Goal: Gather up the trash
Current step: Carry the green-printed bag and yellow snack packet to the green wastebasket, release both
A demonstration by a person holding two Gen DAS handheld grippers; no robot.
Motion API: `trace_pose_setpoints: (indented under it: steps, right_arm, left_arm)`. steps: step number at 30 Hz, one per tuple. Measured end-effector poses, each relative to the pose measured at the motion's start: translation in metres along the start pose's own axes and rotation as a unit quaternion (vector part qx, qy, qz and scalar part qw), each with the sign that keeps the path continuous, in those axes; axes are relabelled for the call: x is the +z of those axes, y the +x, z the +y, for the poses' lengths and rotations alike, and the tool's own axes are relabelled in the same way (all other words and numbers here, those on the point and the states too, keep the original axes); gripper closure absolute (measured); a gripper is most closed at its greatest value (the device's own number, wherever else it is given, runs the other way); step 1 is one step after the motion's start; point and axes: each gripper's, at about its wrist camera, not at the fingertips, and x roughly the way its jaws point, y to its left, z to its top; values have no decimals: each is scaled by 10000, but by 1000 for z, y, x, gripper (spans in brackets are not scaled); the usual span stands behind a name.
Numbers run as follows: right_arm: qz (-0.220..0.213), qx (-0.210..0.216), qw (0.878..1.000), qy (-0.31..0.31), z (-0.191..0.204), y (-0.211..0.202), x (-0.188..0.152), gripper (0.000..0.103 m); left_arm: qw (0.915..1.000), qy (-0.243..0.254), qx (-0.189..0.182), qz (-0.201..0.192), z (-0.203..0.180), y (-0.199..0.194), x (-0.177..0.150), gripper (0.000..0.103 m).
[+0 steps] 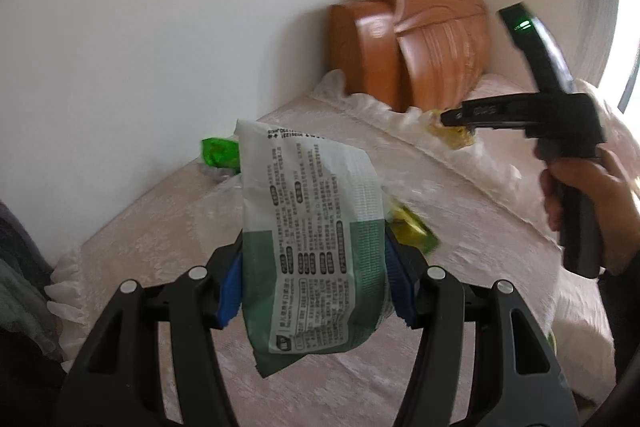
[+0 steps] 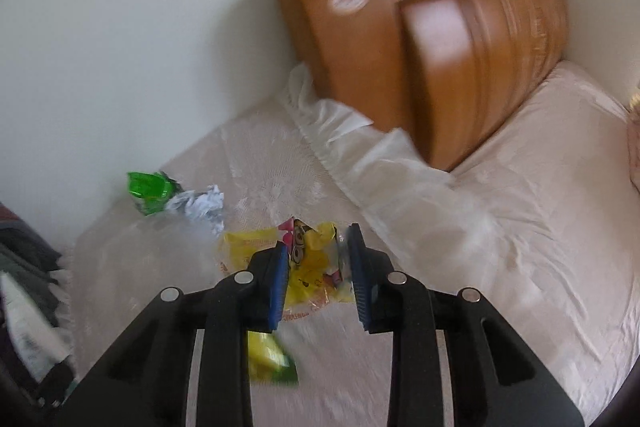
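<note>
Nearest in the left wrist view, the left gripper (image 1: 314, 283) is clenched on a green-and-white printed packet (image 1: 312, 247), its blue pads pressing the packet's lower half from both sides while the top stands up toward twelve o'clock. That piece of trash is off the bed and in hand.

In the right wrist view, the right gripper (image 2: 318, 279) is released, its blue pads standing apart on either side of a yellow cartoon wrapper (image 2: 304, 259) that lies on the pale bedspread (image 2: 500, 227). Whether the pads touch the wrapper yet cannot be told through the blur. Just below the gripper's left finger, at about seven o'clock, lies a yellow-green wrapper (image 2: 272, 359).

Farther off, at ten o'clock, a crumpled white paper (image 2: 200, 207) sits touching a bright green wrapper (image 2: 150, 189) near the wall. Beyond everything, at one o'clock, the brown wooden headboard (image 2: 440, 47) leans in the corner.

The step in hand looks to be the pickup of the yellow cartoon wrapper by the right gripper. The next move likely calls for settling the pads low around the thin film and closing without pinching the bedspread. The yellow-green, white and green pieces remain to collect.
</note>
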Motion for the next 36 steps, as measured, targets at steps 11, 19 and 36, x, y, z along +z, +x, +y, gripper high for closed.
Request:
trace_pose_setpoints:
  steps: [11,19,36]
  right_arm:
    - [-28,-741,9946,728,-117,-169,-171,73]
    - [124,-1389,9754,1710,-204,-240,-272,73]
    - [144,-1548,9543,2554,-277,-270,-337,71]
  left_arm:
    - [9852,889,-1456,165,-144,-50,-34,46]
    - [9556,1729,-2326,535,-260,-54,-61,46]
    - [8882,3038,-2840,1950,-402,-5,-157,27]
